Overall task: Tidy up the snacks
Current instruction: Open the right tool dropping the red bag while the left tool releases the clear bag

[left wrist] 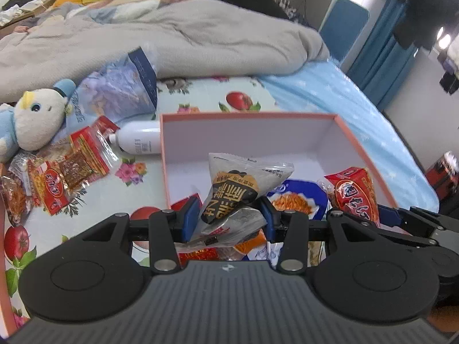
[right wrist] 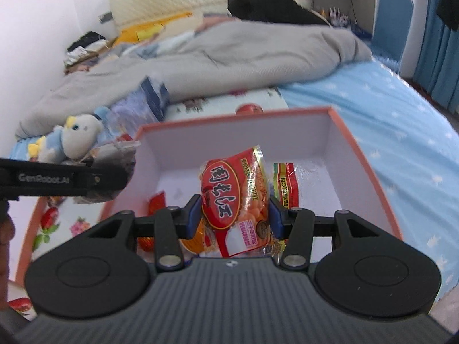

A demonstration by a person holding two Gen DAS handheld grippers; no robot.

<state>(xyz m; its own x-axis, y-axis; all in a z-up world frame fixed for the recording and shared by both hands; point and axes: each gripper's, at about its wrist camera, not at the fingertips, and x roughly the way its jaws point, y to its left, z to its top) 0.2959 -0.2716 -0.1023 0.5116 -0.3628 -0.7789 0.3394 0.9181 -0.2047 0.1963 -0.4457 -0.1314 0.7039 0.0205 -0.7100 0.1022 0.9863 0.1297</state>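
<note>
Currently, both held above the box
Left gripper (left wrist: 229,215): blue pads clamped on grey-black snack packet (left wrist: 238,189)
Right gripper (right wrist: 232,215): clamped on red snack packet (right wrist: 233,200)
Box (left wrist: 287,132): open, pink rim, several packets inside
Loose packets (left wrist: 66,172): 9 o'clock of box, on floral sheet (left wrist: 200,91)
Plush toy (left wrist: 34,114): 10 o'clock

Grey-black snack packet (left wrist: 232,197) and red snack packet (right wrist: 232,203) upright above salmon-rimmed box (left wrist: 358,140).

The box (left wrist: 355,140) is white inside with a salmon-pink rim. A grey-and-black packet (left wrist: 229,192) with yellow lettering shows nearest; the right packet (right wrist: 232,200) is red and orange. The far quilt (left wrist: 172,34) is grey; the sheet (left wrist: 200,94) bears red fruit and flowers.
</note>
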